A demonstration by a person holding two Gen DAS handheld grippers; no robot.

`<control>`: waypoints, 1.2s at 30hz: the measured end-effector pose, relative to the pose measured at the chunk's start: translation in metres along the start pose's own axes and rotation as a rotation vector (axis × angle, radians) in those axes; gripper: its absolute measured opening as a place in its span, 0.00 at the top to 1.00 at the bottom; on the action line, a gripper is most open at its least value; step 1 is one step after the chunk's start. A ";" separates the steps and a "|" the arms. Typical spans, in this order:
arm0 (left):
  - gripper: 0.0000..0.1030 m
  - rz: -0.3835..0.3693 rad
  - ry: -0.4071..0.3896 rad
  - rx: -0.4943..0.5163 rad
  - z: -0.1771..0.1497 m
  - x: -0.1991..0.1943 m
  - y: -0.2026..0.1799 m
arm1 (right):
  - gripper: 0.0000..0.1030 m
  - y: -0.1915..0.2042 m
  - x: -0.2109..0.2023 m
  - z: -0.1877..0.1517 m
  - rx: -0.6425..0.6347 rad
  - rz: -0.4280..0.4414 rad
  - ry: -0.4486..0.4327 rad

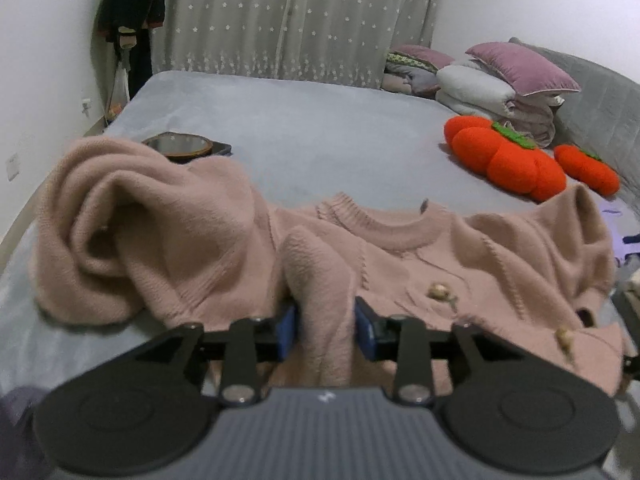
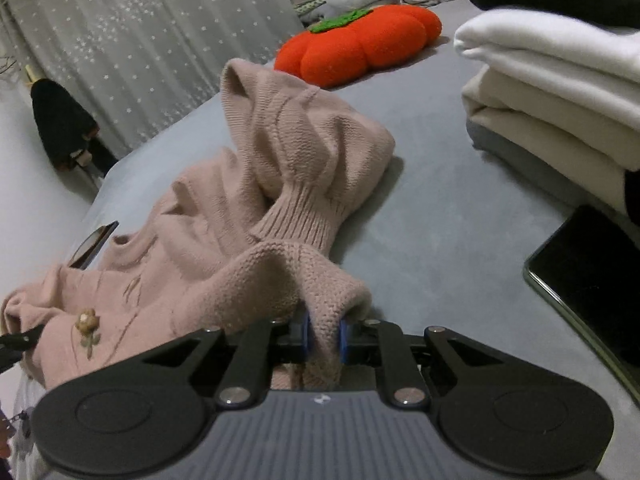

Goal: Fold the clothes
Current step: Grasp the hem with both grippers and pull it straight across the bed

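Between your left jaws: a fold of the pink sweater point(image 1: 224, 240) stands in the gap of the left gripper point(image 1: 326, 328); the blue pads point(image 1: 287, 332) sit apart from the knit on both sides, so that tong is released, the cloth merely lying between.
Right tong: your right gripper point(image 2: 324, 338) is clenched on a ridge of the same sweater's hem edge, blue pads pressing the knit from either side.
Sweater body: spread face up on the grey bed point(image 1: 312, 132), neckline at about 12 o'clock from the left tong, small flower trims at 2 and 3 o'clock.
Left-hand bunch: a heaped sleeve or side at 10 o'clock of the left view.
Right sleeve: in the right view, ribbed cuff point(image 2: 304, 220) at 12 o'clock, sleeve humped beyond it.
Dark phone point(image 2: 592, 280): 3 o'clock in the right view, flat on the bed.
Folded stack point(image 2: 560, 92): white and cream pieces, 2 o'clock, beyond the phone.
Round mirror point(image 1: 180, 146): 11 o'clock in the left view, just behind the bunch.
Orange pumpkin cushions point(image 1: 504, 156): 2 o'clock, farther up the bed.
Pillows and quilts point(image 1: 500, 84): at the headboard, 1 o'clock.
Starred curtain point(image 1: 296, 16): 12 o'clock, farthest.
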State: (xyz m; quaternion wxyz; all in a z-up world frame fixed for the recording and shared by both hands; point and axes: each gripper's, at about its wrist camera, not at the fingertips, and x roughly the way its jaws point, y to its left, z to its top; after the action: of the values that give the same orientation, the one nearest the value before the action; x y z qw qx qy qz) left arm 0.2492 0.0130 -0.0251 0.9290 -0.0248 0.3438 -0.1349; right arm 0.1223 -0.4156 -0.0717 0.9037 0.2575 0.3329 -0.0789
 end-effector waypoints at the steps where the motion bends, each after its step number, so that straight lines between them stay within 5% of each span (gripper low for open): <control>1: 0.61 0.002 0.003 0.005 -0.001 0.009 0.001 | 0.85 0.000 0.002 0.000 0.000 -0.003 -0.002; 6: 0.51 -0.035 -0.007 0.024 -0.010 0.016 0.004 | 0.85 -0.001 0.008 0.001 -0.013 -0.005 -0.015; 11: 0.17 -0.026 -0.013 0.131 -0.014 -0.016 -0.002 | 0.85 -0.003 0.009 0.002 -0.016 0.008 -0.013; 14: 0.14 0.008 -0.025 0.235 -0.022 -0.038 -0.011 | 0.85 -0.002 0.008 0.001 -0.011 0.010 -0.015; 23: 0.12 0.014 -0.013 0.548 -0.073 -0.066 -0.036 | 0.85 -0.003 0.006 -0.001 0.003 0.012 -0.022; 30: 0.17 0.119 -0.008 0.764 -0.106 -0.042 -0.050 | 0.84 -0.004 0.005 -0.001 0.005 0.012 -0.025; 36: 0.23 0.156 -0.085 0.795 -0.115 -0.031 -0.049 | 0.84 -0.004 0.005 -0.001 0.005 0.013 -0.029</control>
State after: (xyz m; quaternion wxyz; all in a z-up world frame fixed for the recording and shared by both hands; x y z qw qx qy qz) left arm 0.1407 -0.0207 -0.0865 0.8870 0.3570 0.2267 -0.1852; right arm 0.1247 -0.4179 -0.0773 0.9082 0.2608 0.3179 -0.0776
